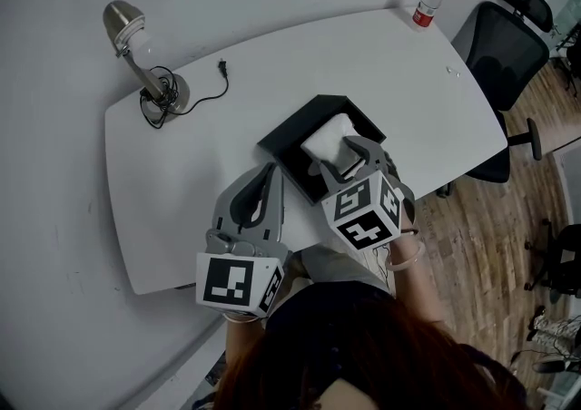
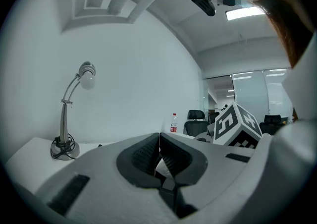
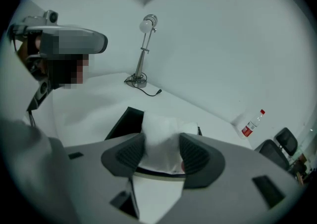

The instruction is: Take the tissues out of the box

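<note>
White tissues (image 3: 161, 134): bulging from the black box (image 1: 283, 143) at mid-bench (image 1: 182, 209).
Right tool (image 3: 162, 152): jaws wide, pads pressing the tissue wad from 2 sides.
Left tool (image 2: 159, 154): jaws together, empty, clear of the box.
Risk: the unheld box may lift with the wad; soft sheets may tear or slip.
Hidden: box depth; tissue count.

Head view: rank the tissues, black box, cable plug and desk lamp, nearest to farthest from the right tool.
1. tissues, held in the right tool.
2. black box, around the tissues.
3. cable plug, up-left on the table.
4. desk lamp, farther left, near the table's corner.
</note>
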### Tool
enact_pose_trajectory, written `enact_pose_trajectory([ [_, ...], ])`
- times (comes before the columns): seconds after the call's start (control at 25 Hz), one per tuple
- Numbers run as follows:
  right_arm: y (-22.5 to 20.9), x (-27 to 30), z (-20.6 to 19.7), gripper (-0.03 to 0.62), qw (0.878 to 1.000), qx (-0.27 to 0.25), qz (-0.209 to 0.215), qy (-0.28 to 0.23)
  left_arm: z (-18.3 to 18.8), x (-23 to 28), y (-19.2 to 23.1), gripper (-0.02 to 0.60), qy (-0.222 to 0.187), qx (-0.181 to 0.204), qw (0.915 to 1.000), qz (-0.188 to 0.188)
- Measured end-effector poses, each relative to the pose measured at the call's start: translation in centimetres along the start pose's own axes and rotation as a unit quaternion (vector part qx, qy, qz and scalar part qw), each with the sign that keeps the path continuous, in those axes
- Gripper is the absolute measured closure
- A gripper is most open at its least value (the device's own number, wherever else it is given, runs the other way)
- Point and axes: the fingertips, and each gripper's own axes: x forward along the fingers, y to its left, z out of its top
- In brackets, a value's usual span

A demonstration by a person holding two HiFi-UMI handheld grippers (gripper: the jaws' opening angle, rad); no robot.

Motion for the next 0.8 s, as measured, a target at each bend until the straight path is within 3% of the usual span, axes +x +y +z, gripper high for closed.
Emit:
enact_pose_trajectory([
  [0.8,0.3,-8.5,1.1,0.358,0.992,0.013,-0.067,-0.103,1.7,-6.2,-5.0,0.557,-0.03,0.026,0.9992,0.002],
])
